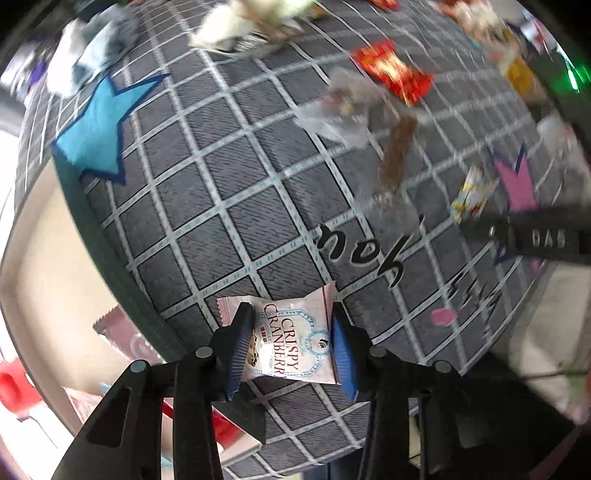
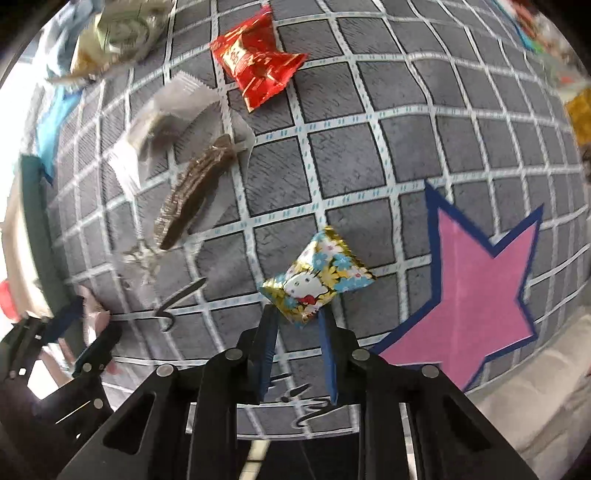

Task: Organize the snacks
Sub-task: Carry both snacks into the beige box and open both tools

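Observation:
My left gripper (image 1: 291, 347) is shut on a pink Crispy Cranberry packet (image 1: 291, 336) and holds it above the near edge of the grey checked mat (image 1: 221, 192). My right gripper (image 2: 297, 321) is shut on the corner of a flowery Hello Kitty candy (image 2: 317, 277), held above the mat (image 2: 351, 177) beside the pink star (image 2: 476, 295). On the mat lie a red packet (image 2: 258, 66), a clear wrapped snack (image 2: 166, 122) and a brown bar (image 2: 195, 192). The left gripper also shows in the right wrist view (image 2: 85, 328).
A blue star (image 1: 99, 125) marks the mat's left side. More snacks are piled at the far edge (image 1: 243, 26) and far right (image 1: 517, 70). A tray with pink packets (image 1: 125, 339) and a red object (image 1: 14, 387) sit off the mat's left edge.

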### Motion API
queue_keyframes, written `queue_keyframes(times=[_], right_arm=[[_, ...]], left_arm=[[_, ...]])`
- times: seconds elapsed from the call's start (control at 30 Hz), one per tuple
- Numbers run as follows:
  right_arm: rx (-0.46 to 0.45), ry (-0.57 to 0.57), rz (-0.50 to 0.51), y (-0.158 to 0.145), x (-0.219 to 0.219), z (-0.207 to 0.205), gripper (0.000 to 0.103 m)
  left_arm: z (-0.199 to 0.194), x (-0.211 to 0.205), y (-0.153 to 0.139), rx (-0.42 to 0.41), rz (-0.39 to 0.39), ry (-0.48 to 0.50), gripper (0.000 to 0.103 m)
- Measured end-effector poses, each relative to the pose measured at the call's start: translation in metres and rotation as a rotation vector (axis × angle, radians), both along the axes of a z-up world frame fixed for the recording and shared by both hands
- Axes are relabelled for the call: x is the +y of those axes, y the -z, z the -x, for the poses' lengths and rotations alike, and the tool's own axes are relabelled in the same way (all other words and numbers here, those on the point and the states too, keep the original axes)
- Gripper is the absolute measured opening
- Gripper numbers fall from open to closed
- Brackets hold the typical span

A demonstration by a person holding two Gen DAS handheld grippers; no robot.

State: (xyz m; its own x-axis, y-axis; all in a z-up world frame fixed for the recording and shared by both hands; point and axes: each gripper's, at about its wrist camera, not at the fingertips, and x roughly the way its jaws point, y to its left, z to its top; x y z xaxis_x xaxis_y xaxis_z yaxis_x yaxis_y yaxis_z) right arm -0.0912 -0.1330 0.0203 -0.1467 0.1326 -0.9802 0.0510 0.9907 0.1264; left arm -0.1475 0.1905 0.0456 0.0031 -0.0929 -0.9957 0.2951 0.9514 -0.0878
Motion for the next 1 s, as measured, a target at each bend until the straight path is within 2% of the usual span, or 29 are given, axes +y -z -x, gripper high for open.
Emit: queue_keyframes(times=[0.1, 0.3, 0.5, 0.57, 0.63, 0.7, 0.77, 0.83, 0.93, 0.97, 1.0], right_arm=[[-0.013, 0.044, -0.083, -0.004, -0.006, 0.004, 0.024], [-0.04, 0.026, -0.124, -0.02, -0.002, 0.011, 0.024], [-0.04, 0.006, -0.103, -0.023, 0.004, 0.007, 0.024], [-0.041, 0.007, -0.104, -0.025, 0.004, 0.007, 0.024], [-0.038, -0.002, -0.1, -0.022, 0.006, 0.008, 0.024], [-0.029, -0.003, -0.096, -0.024, 0.003, 0.011, 0.024], [-0.019, 0.003, -0.087, -0.021, 0.001, 0.014, 0.024], [-0.01, 0.009, -0.085, -0.018, -0.002, 0.017, 0.024], [0.014, 0.037, -0.092, -0.011, -0.006, 0.02, 0.024], [0.018, 0.055, -0.092, -0.01, -0.008, 0.019, 0.027], [0.022, 0.077, -0.093, -0.009, -0.01, 0.018, 0.035]], left_arm=[[-0.001, 0.012, -0.012, -0.002, 0.039, -0.055, 0.044], [-0.006, 0.03, -0.041, -0.036, 0.087, -0.101, 0.037], [0.006, 0.032, -0.03, -0.018, 0.083, -0.105, 0.038], [0.003, 0.026, -0.026, -0.017, 0.082, -0.099, 0.041], [0.001, 0.018, -0.02, -0.001, 0.061, -0.097, 0.057], [0.0, 0.019, -0.005, 0.036, -0.011, -0.11, 0.069], [0.001, 0.019, 0.004, 0.055, -0.041, -0.108, 0.071], [0.003, 0.012, 0.006, 0.025, -0.091, -0.064, 0.073], [0.002, -0.002, 0.005, 0.01, -0.12, -0.021, 0.073], [0.001, -0.002, 0.006, 0.018, -0.12, -0.027, 0.073], [-0.001, -0.005, 0.007, 0.024, -0.12, -0.034, 0.073]])
